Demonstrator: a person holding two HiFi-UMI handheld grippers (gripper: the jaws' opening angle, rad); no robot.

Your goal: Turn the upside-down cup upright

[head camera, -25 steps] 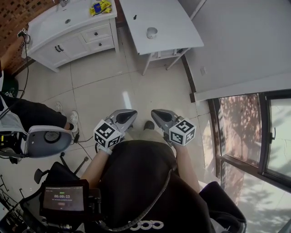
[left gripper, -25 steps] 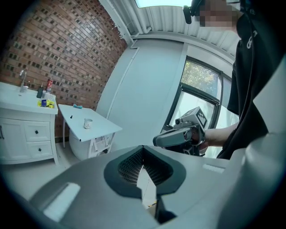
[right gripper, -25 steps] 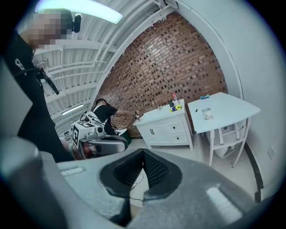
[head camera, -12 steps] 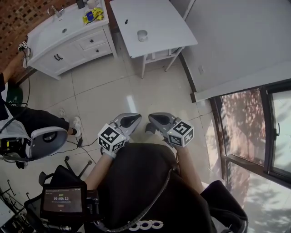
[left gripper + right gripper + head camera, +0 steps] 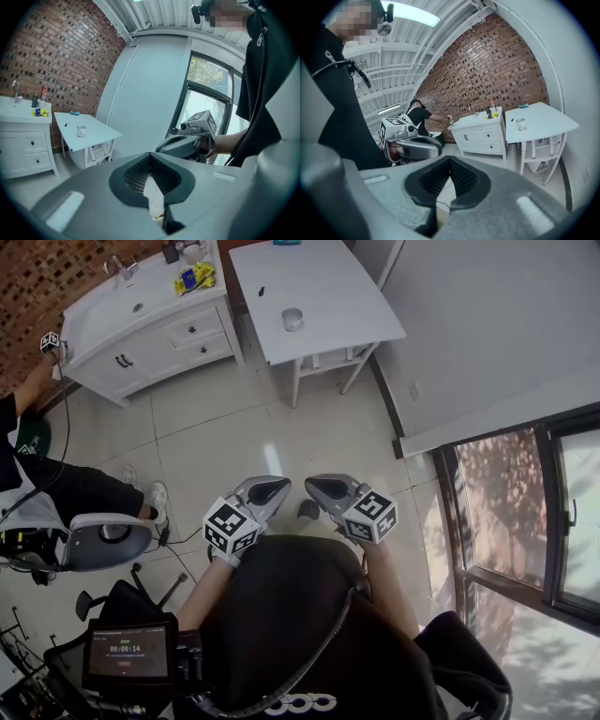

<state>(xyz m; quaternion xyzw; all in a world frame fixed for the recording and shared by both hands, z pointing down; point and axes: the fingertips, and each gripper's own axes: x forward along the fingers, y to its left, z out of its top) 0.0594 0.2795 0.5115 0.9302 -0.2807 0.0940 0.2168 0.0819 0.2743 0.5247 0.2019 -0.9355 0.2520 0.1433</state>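
A small pale cup (image 5: pixel 292 320) stands on the white table (image 5: pixel 347 296) far ahead of me; it is too small to tell which way up it is. It also shows as the cup (image 5: pixel 81 131) in the left gripper view and the cup (image 5: pixel 520 123) in the right gripper view. My left gripper (image 5: pixel 274 487) and right gripper (image 5: pixel 312 486) are held side by side close to my body above the tiled floor, well short of the table. Both are shut and hold nothing. The left gripper (image 5: pixel 150 157) and right gripper (image 5: pixel 450 161) each show their tips meeting.
A white cabinet with drawers and a sink (image 5: pixel 141 320) stands left of the table, with yellow packets (image 5: pixel 192 279) on top. A seated person (image 5: pixel 56 484) and an office chair (image 5: pixel 98 540) are at the left. A large window (image 5: pixel 525 521) runs along the right.
The table and cabinet have slid down and left in the head view, so more of the tabletop shows. Both grippers stay shut and empty in front of my body.
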